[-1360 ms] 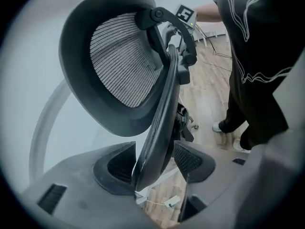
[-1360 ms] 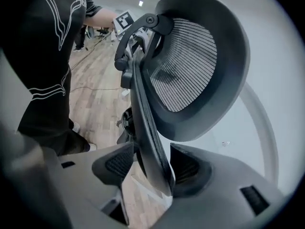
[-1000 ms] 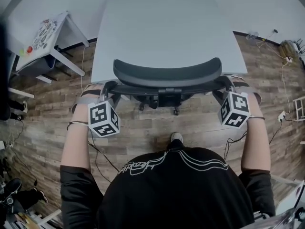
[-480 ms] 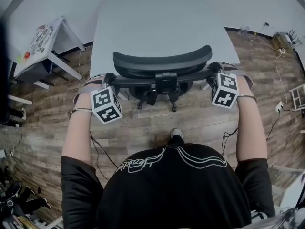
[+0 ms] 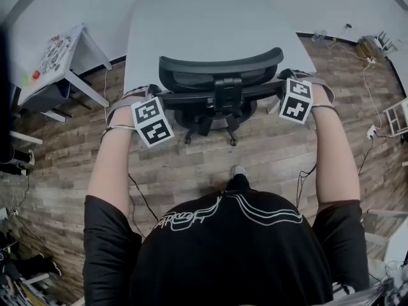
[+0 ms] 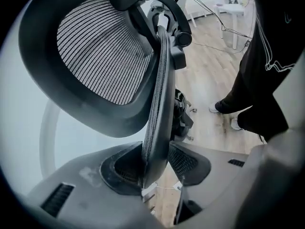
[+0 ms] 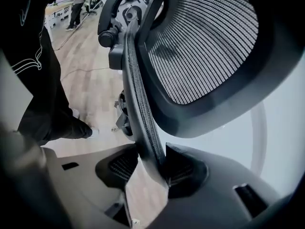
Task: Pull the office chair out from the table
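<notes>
- The chair (image 5: 220, 75) stands at the near edge of the counter (image 5: 191, 24), in the centre of the head view. Its back overlaps that edge, and its base shows on the floor (image 5: 191, 164) just below.
- Left gripper (image 6: 155, 162): the jaws are clamped on the left edge of the chair's back.
- Right gripper (image 7: 153, 168): the jaws have just eased a touch wider, but the back's right edge sits between them and both pads press on it.
- Done, as I judge it: both grips are taken.
- Left to do: most of the pull. The chair is close to the counter and has to roll toward the person (image 5: 229, 247) at the bottom of the frame.
- Containers: none that I can make out.
</notes>
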Demonstrator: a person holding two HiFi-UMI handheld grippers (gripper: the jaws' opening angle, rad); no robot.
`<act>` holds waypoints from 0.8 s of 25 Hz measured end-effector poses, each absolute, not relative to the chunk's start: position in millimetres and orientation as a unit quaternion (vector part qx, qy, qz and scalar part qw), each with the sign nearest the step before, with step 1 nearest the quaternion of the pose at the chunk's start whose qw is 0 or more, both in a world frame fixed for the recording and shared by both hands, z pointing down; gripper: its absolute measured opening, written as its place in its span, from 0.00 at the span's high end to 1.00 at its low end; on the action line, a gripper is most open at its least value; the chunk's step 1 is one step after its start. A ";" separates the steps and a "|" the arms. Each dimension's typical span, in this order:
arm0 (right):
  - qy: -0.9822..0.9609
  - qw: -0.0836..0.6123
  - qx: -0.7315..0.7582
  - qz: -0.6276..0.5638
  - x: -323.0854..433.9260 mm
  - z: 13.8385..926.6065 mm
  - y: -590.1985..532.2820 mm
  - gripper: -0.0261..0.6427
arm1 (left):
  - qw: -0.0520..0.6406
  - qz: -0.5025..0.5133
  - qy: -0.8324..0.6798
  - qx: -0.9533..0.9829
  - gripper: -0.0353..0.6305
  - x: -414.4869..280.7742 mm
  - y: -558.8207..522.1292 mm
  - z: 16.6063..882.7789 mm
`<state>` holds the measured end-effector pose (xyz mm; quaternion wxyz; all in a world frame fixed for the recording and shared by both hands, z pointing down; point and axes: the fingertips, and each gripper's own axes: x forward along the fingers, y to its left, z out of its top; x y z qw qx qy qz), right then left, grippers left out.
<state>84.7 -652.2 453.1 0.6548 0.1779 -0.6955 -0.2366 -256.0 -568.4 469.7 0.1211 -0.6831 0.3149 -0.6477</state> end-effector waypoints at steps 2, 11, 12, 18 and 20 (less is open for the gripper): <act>-0.694 0.656 0.183 -0.233 84.2 450.8 -651.1 0.67 | 0.121 -0.647 0.312 -0.685 0.70 -256.7 -568.3 467.1; -0.695 0.655 0.196 -0.220 83.8 445.7 -625.2 0.67 | 0.132 -0.647 0.294 -0.691 0.70 -259.0 -560.0 461.4; -0.696 0.655 0.197 -0.219 84.8 444.1 -625.9 0.67 | 0.133 -0.644 0.294 -0.694 0.70 -258.0 -561.8 459.8; -0.688 0.659 0.218 -0.213 86.8 457.2 -570.8 0.67 | 0.154 -0.638 0.304 -0.691 0.70 -258.2 -518.5 471.8; -0.684 0.663 0.221 -0.210 87.1 457.3 -563.5 0.66 | 0.156 -0.635 0.310 -0.690 0.70 -258.3 -513.4 471.0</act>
